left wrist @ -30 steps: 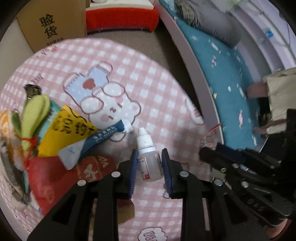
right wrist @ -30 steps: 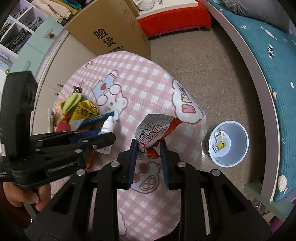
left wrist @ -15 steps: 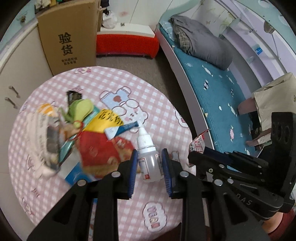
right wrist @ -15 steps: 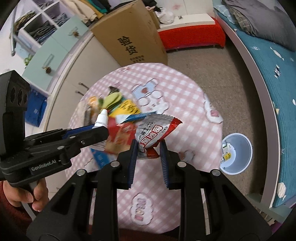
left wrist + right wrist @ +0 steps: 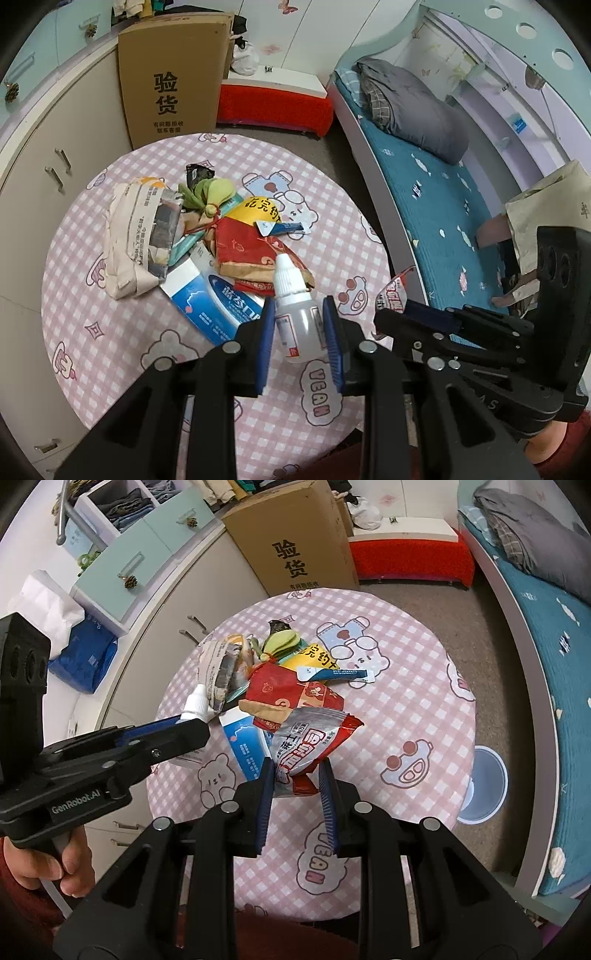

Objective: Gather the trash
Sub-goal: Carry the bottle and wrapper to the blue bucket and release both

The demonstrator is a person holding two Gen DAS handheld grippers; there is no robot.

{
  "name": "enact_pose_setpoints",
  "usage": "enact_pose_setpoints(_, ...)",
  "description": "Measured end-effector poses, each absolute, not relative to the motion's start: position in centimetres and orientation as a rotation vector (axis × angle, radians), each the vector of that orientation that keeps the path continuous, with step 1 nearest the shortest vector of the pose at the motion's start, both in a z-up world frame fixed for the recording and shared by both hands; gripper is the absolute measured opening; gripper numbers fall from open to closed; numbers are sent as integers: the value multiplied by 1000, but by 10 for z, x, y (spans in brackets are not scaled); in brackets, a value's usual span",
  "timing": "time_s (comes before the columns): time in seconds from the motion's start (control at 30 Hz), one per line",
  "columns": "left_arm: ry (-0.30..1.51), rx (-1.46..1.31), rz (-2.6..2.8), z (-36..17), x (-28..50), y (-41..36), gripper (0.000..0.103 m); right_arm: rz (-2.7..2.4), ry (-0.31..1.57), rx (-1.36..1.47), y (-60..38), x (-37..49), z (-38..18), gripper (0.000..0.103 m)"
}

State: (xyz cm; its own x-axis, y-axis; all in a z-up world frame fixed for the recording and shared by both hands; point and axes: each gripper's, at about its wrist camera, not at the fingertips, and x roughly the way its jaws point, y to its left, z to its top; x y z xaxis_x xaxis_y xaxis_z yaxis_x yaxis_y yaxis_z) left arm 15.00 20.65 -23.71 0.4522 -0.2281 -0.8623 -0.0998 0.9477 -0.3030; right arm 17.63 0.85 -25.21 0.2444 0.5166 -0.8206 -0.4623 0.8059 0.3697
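My left gripper [image 5: 299,314] is shut on a small white dropper bottle [image 5: 293,310], held well above the round pink-checked table [image 5: 110,332]. My right gripper [image 5: 297,775] is shut on a crumpled silver-and-red snack wrapper [image 5: 310,742], also lifted clear of the table. Seen from the right wrist, the left gripper [image 5: 192,727] reaches in from the left with the bottle's white cap [image 5: 195,701] sticking up. A heap of trash [image 5: 229,236] lies on the table: newspaper, a blue-and-white box, red and yellow packets, a blue sachet. A white bin [image 5: 482,786] stands on the floor right of the table.
A tall cardboard box [image 5: 171,77] stands behind the table, with beige cabinets [image 5: 44,155] on the left. A red bench [image 5: 273,101] is at the back. A bed with a teal cover [image 5: 424,177] runs along the right. A person's hand [image 5: 55,860] holds the left gripper.
Both grippers have risen and pulled back from the table with the bottle and the wrapper still held; the table and the trash heap look smaller and farther below.
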Motion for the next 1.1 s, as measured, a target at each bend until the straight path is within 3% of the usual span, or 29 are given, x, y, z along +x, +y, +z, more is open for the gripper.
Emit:
enact_pose_setpoints(0.37, 1099, -282, -97, -228, 183, 147, 25, 650, 1124, 99, -56, 203, -249, 24)
enact_pose_setpoints(0.77, 1137, -315, -141, -246, 266, 2, 25, 558, 1141, 112, -210, 273, -260, 24)
enact_pose_setpoints(1.1, 1196, -319, -163, -268, 309, -61, 25, 455, 1173, 169, -298, 303, -284, 24)
